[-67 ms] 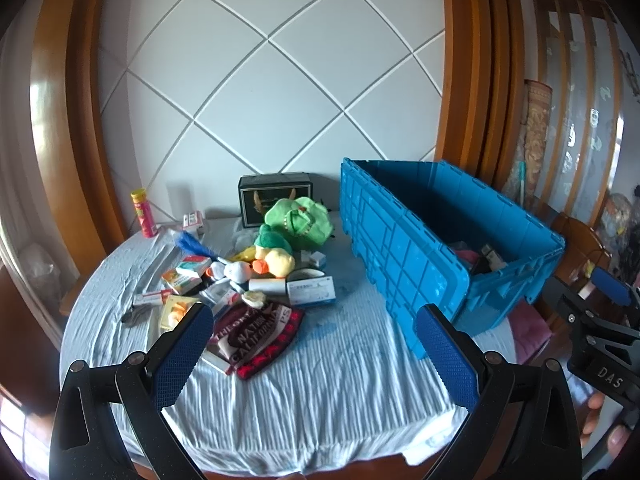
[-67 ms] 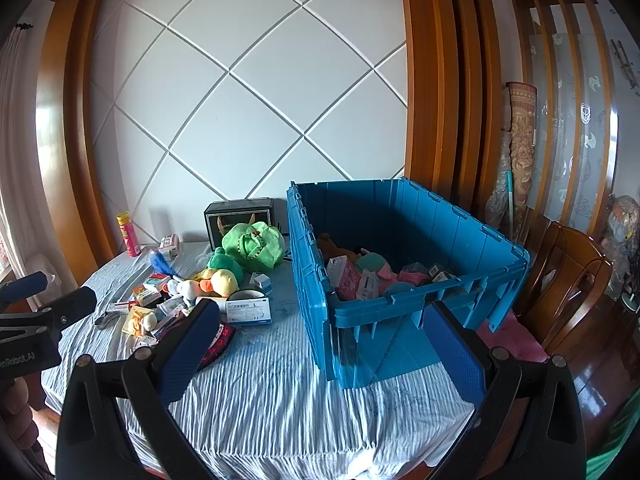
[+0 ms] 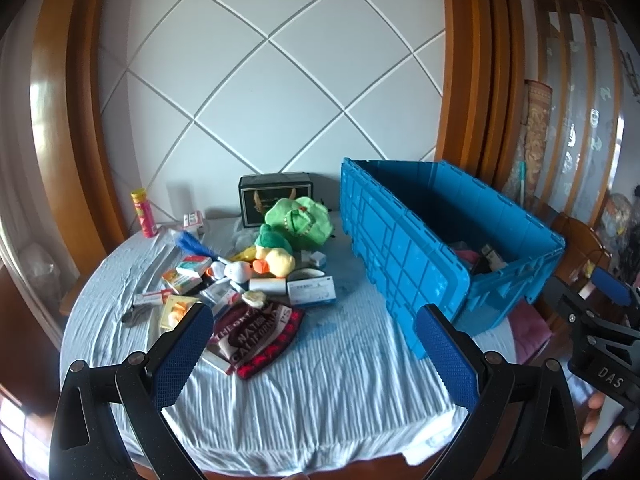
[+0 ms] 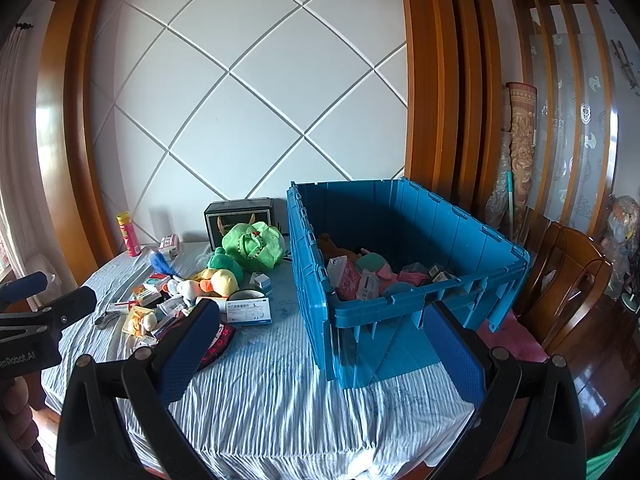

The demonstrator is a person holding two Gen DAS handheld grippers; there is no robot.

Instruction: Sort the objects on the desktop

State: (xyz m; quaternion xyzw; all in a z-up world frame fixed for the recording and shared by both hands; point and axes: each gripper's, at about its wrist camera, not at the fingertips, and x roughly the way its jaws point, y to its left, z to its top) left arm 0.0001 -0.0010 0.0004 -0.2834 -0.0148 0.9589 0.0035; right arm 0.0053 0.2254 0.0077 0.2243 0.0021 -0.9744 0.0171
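Blue crate (image 4: 404, 304): moulded plastic, ribbed walls, rectangular; stands on the table's right half; lid off; holds soft toys and small cartons, partly hidden by its near wall
Tablecloth (image 3: 340, 364): pale blue-white fabric, finely crinkled; covers a round table
Clutter pile (image 3: 240, 280): left of the crate, apart from it; items overlap and touch
Green plush (image 3: 298, 222): rounded, fuzzy; at the back of the pile, just in front of a black box (image 3: 275, 196) with a horned emblem
Yellow duck plush (image 3: 276, 261): soft, orange bill; beside a white plush (image 3: 234, 270)
White-and-blue carton (image 3: 312, 291): flat cardboard, lying near the pile's right edge
Dark red pouch (image 3: 256, 334): fabric, printed lettering; nearest the left gripper, partly behind its left finger
Small cartons (image 3: 186, 276): orange, teal and white cardboard, scattered flat
Yellow-and-pink tube (image 3: 143, 212): cylindrical, upright at the far left edge, well apart from the pile
Left gripper (image 3: 316, 356): black frame, blue knurled pads; fingers wide apart, nothing between them; held above the near cloth
Right gripper (image 4: 320, 352): same build; fingers spread wide, empty; facing the crate's near wall
Wall: white panels, diamond grooves; glossy wood trim
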